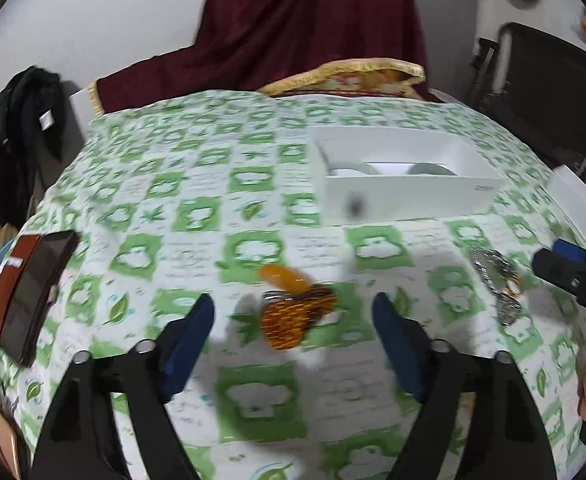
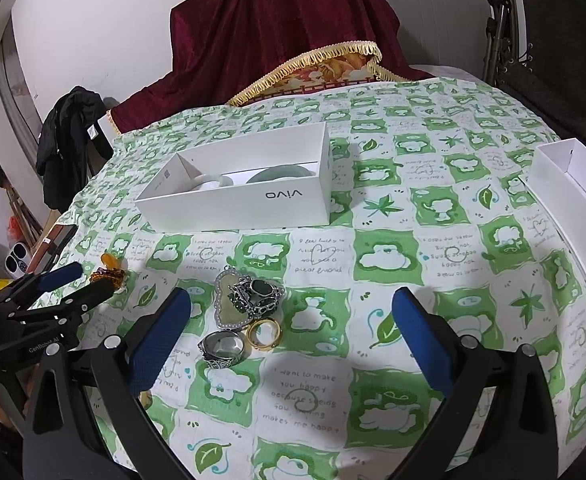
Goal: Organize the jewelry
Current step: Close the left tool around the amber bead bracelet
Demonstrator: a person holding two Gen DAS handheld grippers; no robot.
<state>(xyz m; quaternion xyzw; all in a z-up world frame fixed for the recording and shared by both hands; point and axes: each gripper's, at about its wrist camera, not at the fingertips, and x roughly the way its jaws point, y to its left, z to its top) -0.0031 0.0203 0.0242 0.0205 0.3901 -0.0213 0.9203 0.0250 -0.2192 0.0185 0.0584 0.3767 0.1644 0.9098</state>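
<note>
Left gripper (image 1: 293,320) spread wide, holding nothing, poised over the amber beads (image 1: 297,312) on the green-checked cloth (image 1: 197,208). Right gripper (image 2: 291,312) likewise wide open and empty, above a cluster of pendant (image 2: 253,292), silver ring (image 2: 223,346) and gold ring (image 2: 263,333). White box (image 2: 249,196) farther back, bangles inside. Second white box (image 2: 565,184) at right edge
</note>
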